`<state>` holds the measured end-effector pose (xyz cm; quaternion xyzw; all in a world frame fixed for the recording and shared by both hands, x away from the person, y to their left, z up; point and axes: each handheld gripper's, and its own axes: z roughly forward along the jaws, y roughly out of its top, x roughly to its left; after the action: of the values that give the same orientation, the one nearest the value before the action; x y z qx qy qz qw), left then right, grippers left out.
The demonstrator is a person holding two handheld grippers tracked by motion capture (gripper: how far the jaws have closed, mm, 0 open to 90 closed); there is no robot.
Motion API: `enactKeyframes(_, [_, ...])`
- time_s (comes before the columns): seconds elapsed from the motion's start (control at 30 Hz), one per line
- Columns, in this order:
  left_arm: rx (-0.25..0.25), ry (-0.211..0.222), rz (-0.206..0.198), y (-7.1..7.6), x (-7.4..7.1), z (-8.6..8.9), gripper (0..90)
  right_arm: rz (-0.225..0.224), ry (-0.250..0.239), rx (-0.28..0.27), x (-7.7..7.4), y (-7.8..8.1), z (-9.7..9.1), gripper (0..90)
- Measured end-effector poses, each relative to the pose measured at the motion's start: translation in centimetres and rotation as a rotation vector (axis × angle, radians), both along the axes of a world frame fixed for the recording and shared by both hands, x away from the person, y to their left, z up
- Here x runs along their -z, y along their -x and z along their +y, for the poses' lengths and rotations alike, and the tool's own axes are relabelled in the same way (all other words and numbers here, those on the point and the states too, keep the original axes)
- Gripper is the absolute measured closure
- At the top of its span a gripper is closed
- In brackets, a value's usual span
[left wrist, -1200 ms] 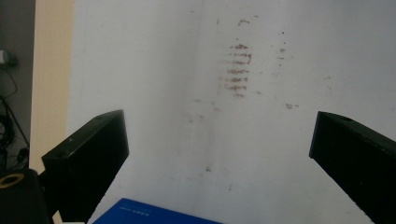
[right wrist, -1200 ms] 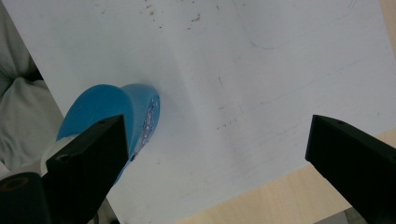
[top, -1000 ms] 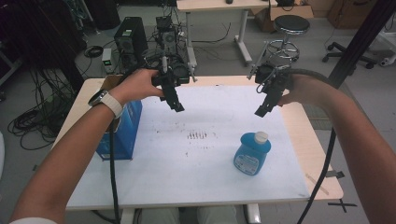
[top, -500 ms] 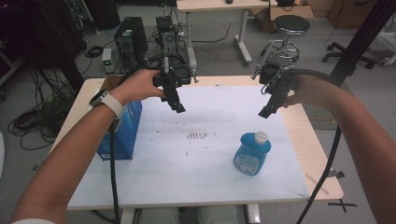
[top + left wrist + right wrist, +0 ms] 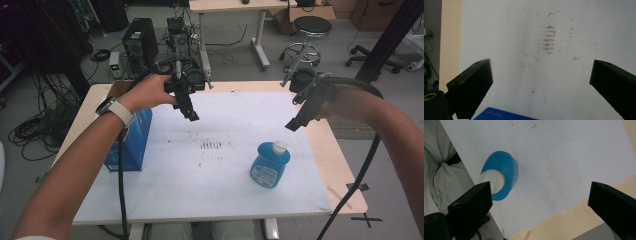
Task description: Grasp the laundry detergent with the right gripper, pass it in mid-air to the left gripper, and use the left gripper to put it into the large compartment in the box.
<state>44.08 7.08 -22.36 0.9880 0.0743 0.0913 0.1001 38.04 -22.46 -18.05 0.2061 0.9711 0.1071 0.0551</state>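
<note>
**Blue bottle stands free below open right gripper**

Blue plastic bottle with a white cap [image 5: 270, 164]: in the high view it stands upright on the white table sheet [image 5: 225, 170], below and slightly to the person's side of the right gripper [image 5: 293, 125]. Gripper and bottle are apart; nothing touches the bottle. The right gripper is held in the air, jaws pointing down and toward the person. The left gripper [image 5: 192, 115] is held in the air over the far part of the sheet, well apart from the bottle. A blue cardboard box [image 5: 131, 145] stands at the left edge of the sheet, below the left forearm. A patch of brown marks [image 5: 211, 145] lies on the sheet between the two grippers.

Left gripper view: the left gripper [image 5: 541, 82] has its two black jaws spread wide with nothing between them. Beyond the jaws lies the bare sheet [image 5: 506, 37] with the brown marks [image 5: 548, 37]. A blue corner of the box [image 5: 499, 113] shows at the bottom edge, between the jaws.

Right gripper view: the right gripper [image 5: 540, 202] has its jaws spread wide and holds nothing. The bottle [image 5: 500, 176] is seen from above, cap toward the camera, just beyond the tip of the jaw at the left of this view. The sheet [image 5: 564, 157] lies beyond the gap between the jaws.
</note>
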Motion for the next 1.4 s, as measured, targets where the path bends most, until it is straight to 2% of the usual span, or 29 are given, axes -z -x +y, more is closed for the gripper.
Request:
enactKeyframes(0.23, [0.000,0.002,-0.004,0.3,-0.2,0.1,5.2,-0.002,-0.006,0.015,-0.3,1.4,-0.6,5.1])
enactKeyframes(0.83, [-0.005,0.012,-0.013,0.8,-0.3,0.1,5.2,0.037,-0.022,0.041,0.5,4.4,-1.3,5.0])
enactKeyframes(1.23, [0.000,0.005,-0.016,1.0,-0.4,-0.2,5.2,0.045,-0.041,0.065,1.6,6.0,-2.2,5.0])
enactKeyframes(1.4, [0.003,0.010,-0.018,1.1,-0.4,-0.3,5.2,0.043,-0.064,0.088,2.3,6.6,-2.8,5.0])
